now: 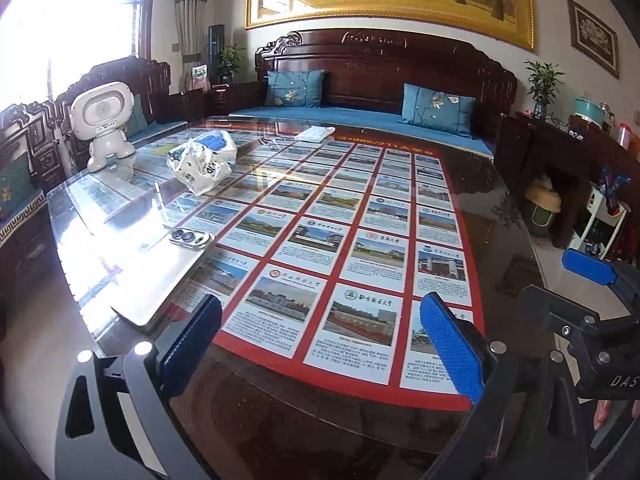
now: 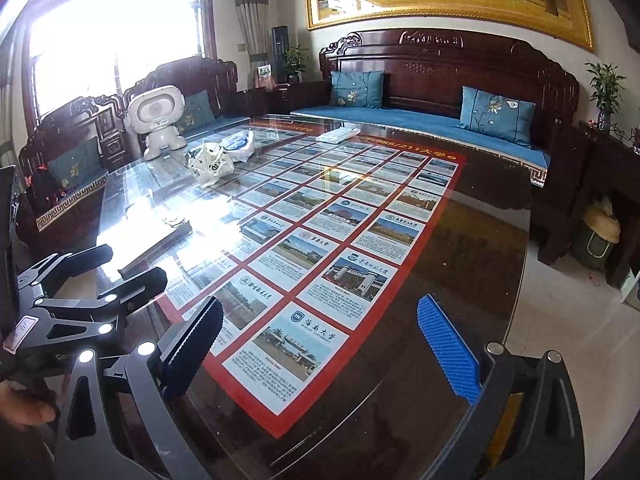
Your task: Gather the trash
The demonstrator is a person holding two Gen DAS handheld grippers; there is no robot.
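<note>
A crumpled white plastic bag [image 1: 200, 170] [image 2: 212, 164] lies on the glass table [image 1: 480, 208], far left of centre. A blue-and-white wrapper [image 1: 218, 142] [image 2: 240, 144] lies just behind it. A flat white packet [image 1: 316, 134] [image 2: 338, 135] rests near the far edge. My left gripper [image 1: 320, 344] hovers over the near table edge, open, with nothing between its fingers. My right gripper [image 2: 322, 348] is beside it, also open wide and empty. In the right wrist view the left gripper [image 2: 120, 268] shows at the left. One blue pad [image 1: 588, 266] of the right gripper shows in the left wrist view.
A white robot toy [image 1: 106, 124] [image 2: 158, 120] stands at the table's far left corner. A silver phone [image 1: 168, 276] lies face down near the left edge. A lidded bin [image 1: 542, 208] [image 2: 598, 240] stands on the floor at the right. A dark wooden sofa [image 1: 380, 120] runs behind the table.
</note>
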